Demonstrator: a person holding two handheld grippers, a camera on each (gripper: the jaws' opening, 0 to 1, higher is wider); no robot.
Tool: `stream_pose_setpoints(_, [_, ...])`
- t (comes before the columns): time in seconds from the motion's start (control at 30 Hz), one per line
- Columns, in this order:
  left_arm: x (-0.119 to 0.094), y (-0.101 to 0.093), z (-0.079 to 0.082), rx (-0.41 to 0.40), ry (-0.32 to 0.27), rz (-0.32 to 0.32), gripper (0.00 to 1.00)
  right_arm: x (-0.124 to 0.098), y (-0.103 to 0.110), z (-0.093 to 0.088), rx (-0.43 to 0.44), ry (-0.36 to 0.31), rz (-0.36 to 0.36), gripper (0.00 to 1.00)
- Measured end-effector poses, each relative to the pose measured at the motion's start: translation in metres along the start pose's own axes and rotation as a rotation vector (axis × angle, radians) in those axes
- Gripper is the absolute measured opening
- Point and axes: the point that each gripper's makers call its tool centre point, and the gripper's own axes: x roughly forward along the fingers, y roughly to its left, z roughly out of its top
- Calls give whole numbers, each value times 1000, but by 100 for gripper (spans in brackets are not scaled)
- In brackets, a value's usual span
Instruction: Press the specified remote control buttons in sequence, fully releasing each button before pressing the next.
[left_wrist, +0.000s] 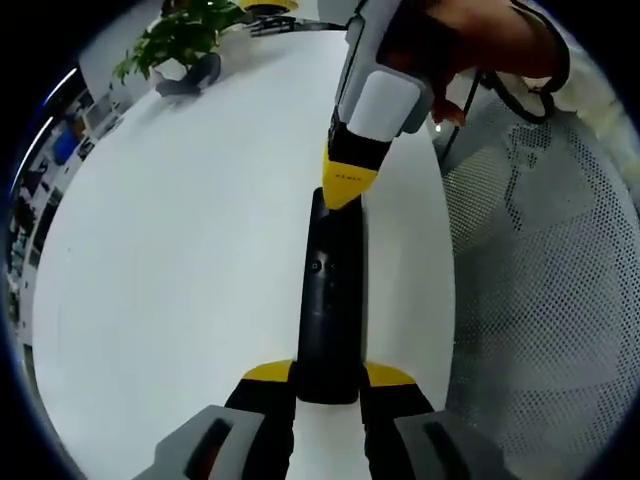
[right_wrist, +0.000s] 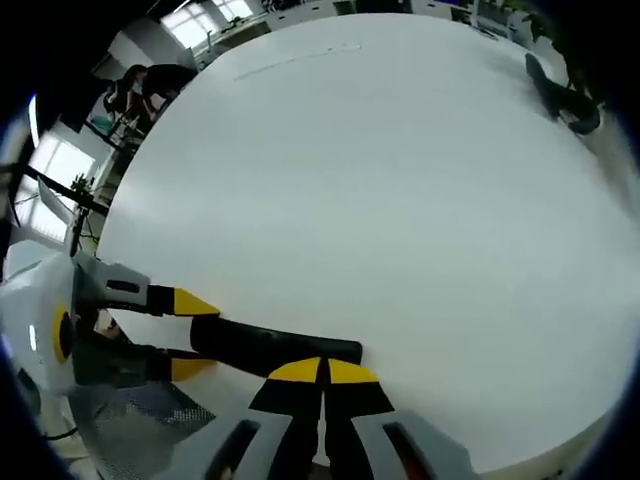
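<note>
Lying flat on the white table (left_wrist: 180, 280), a long black remote control (left_wrist: 328, 300) is seen in the left gripper view, its near end clamped between the yellow-tipped jaws of the left gripper (left_wrist: 328, 385), one jaw pressed against each side. The remote runs away from the camera, and at its far end the yellow tip of the right gripper (left_wrist: 348, 185) is set down on its top face; that gripper is held from above by a hand (left_wrist: 480, 40). A potted plant (left_wrist: 185, 35) is seen at the far edge of the table, with a dark object (left_wrist: 190, 78) just beside it, and a white mesh surface (left_wrist: 550, 300) lies along the right side of the table.

In the right gripper view, the right gripper (right_wrist: 322, 375) is shown with its two yellow tips drawn together, no gap between them, touching the end of the remote control (right_wrist: 270, 345). The remote stretches leftward to the left gripper (right_wrist: 185, 335), whose two yellow tips are placed on either side of it. The table (right_wrist: 380, 180) spreads wide beyond, with the dark object (right_wrist: 560, 95) near its far right edge. Whether a button is pressed down under the tip cannot be told
</note>
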Motion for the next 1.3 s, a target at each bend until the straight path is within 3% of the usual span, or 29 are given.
stream_pose_setpoints(0.4, [0, 0, 0, 9, 9, 2, 24, -1, 3, -1, -20, -37, -15, 0])
stream_pose_setpoints(0.63, [0, 0, 0, 4, 3, 1, 24, 2, 17, -1, -37, -28, 35, 0])
stream_pose_setpoints(1.3, [0, 0, 0, 2, -3, -1, 24, 5, 12, 1, -18, -17, 21, 0])
